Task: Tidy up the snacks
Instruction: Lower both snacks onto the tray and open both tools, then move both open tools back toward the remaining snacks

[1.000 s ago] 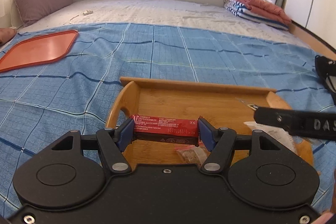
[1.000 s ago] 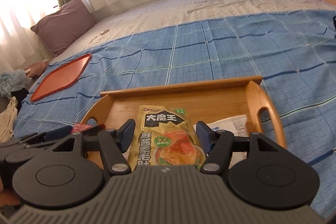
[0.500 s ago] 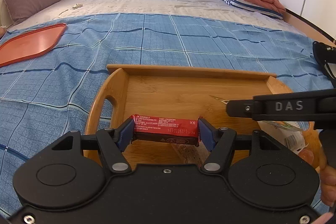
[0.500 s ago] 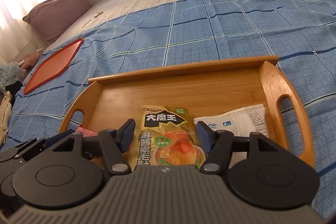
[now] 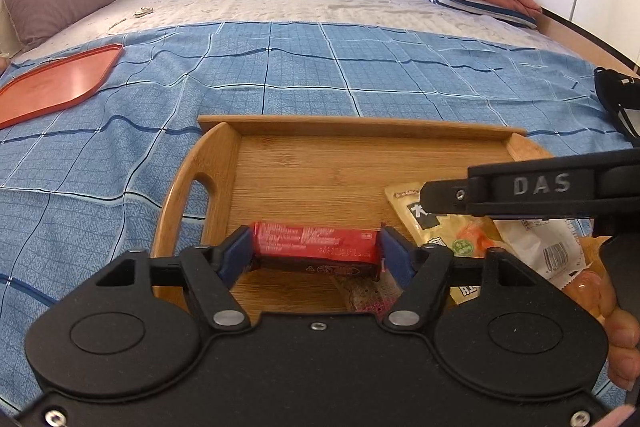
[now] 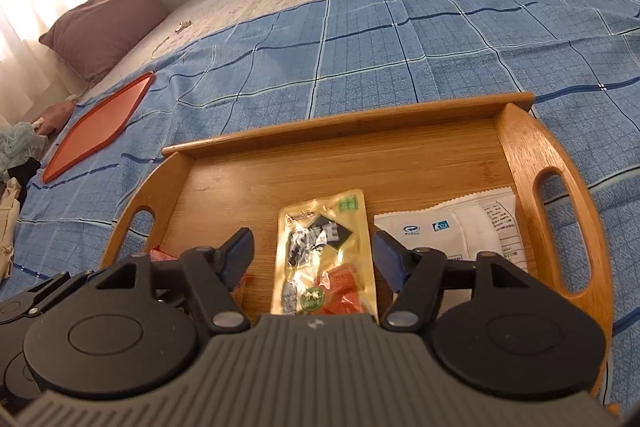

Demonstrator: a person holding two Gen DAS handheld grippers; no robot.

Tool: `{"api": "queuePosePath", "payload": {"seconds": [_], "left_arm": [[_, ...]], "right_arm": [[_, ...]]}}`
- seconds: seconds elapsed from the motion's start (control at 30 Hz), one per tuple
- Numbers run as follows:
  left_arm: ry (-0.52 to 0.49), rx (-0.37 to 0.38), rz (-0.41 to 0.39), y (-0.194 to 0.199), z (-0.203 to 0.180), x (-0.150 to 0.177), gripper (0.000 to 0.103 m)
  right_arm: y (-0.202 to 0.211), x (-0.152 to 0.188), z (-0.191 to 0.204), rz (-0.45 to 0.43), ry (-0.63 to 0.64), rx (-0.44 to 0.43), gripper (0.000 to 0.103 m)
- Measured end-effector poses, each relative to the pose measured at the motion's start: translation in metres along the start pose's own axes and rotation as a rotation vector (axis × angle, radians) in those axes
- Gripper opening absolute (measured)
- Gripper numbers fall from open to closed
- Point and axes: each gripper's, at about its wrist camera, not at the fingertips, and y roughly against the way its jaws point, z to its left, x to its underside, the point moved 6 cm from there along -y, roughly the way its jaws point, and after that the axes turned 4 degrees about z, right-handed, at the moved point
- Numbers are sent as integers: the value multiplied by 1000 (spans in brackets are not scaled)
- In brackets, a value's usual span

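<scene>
A blue checked bedspread (image 5: 360,67) carries a wooden tray (image 6: 400,155) directly ahead of both grippers, with an orange tray (image 5: 52,83) lying well off to the left. The left gripper (image 5: 316,251) is opening its jaws around a red snack bar (image 5: 316,243), whose long axis runs crosswise from pad to pad, low over the tray floor. The right gripper (image 6: 314,259) is also spreading, its pads standing clear of a yellow snack pouch (image 6: 324,247) lying lengthwise between them, pointing away. A white packet (image 6: 460,227) rests just right of it.
</scene>
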Motion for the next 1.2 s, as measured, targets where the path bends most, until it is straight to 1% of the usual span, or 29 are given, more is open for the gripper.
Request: {"api": "queuePosePath", "payload": {"seconds": [0.03,0.07,0.33,0.63,0.83,0.97,1.1,1.2], "left_arm": [[-1,-1,0,1,0,0,79],[-3,-4,0,2,0,-1,82],[-1,-10,-16,23,0,-2,89],[-16,-24,-49,67,-3,2,92],[-19,-20,-69,103,-4,11,93],[-32,-31,-91,129,-6,17,94],[-17,-12,-103,152,-10,25,94],[-35,-3,-119,169,-16,34,94]], "right_arm": [[2,0,0,-3,-4,-11,79],[5,0,0,-8,-7,-19,81],[33,-4,3,-51,0,-35,85],[77,6,5,-94,83,-14,88],[111,19,4,-127,127,-4,88],[134,31,7,-148,189,20,89],[158,44,9,-174,239,33,90],[174,55,8,-193,254,27,90]]}}
